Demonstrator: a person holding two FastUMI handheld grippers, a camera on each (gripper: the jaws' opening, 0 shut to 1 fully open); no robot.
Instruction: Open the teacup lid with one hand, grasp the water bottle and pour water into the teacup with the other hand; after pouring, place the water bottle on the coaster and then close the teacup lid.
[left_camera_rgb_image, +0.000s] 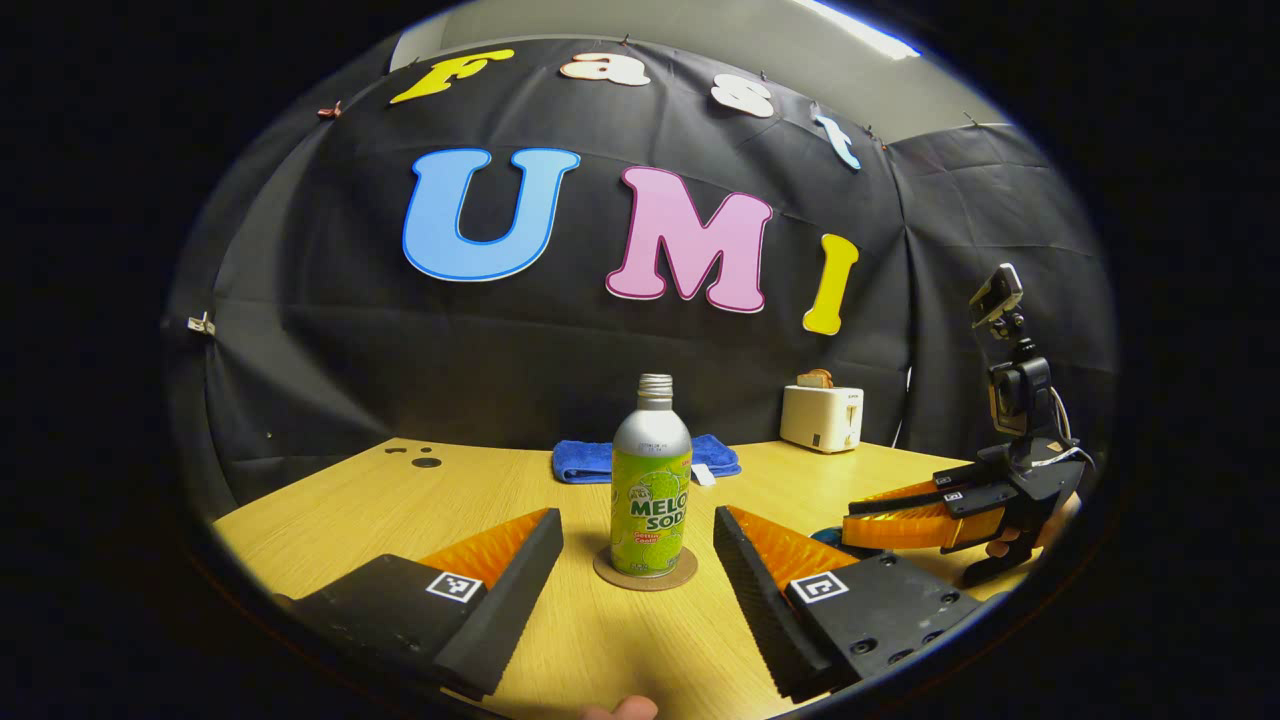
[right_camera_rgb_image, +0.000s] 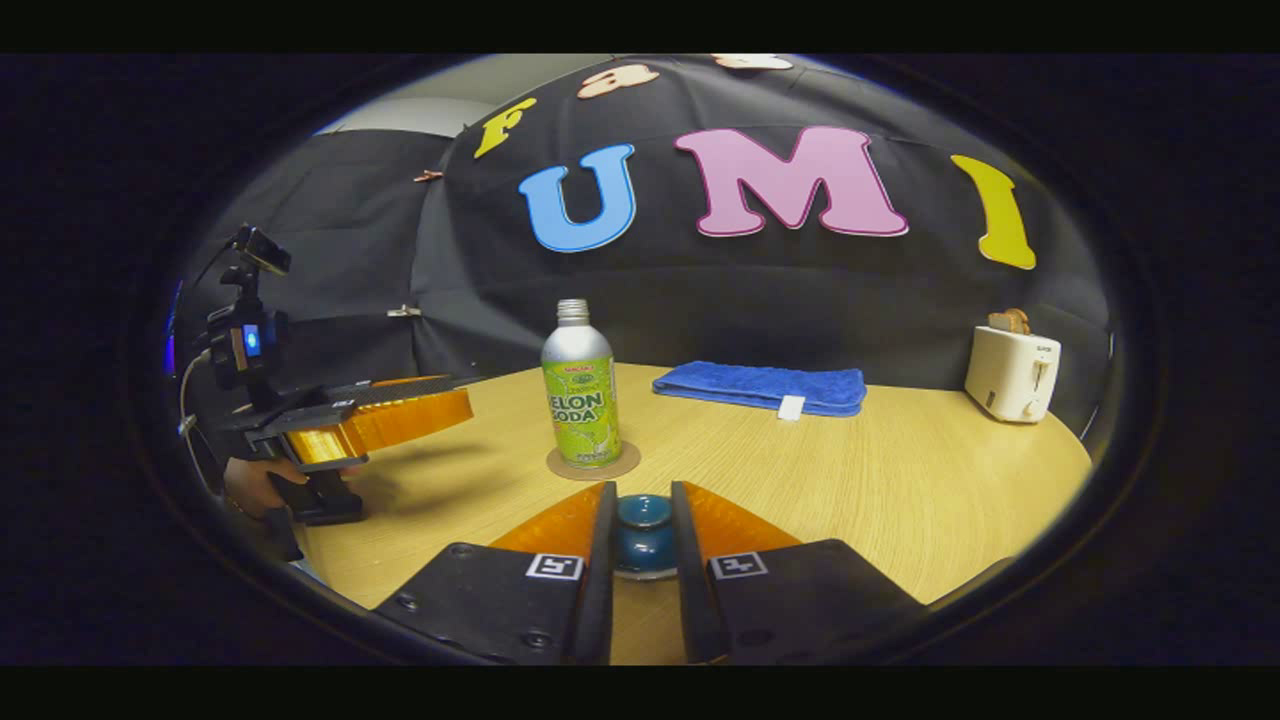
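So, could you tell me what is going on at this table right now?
A person holds a gripper in each hand. The right gripper is closed on the knob of the blue teacup lid, low at the table. The left gripper is open, its fingers either side of the water bottle without touching it. The bottle stands upright on the round coaster, cap off. A folded blue towel and a white toaster sit further back.

Blue towel (right_camera_rgb_image: 760, 387) — toaster (right_camera_rgb_image: 1012, 373) — table (right_camera_rgb_image: 900, 480)
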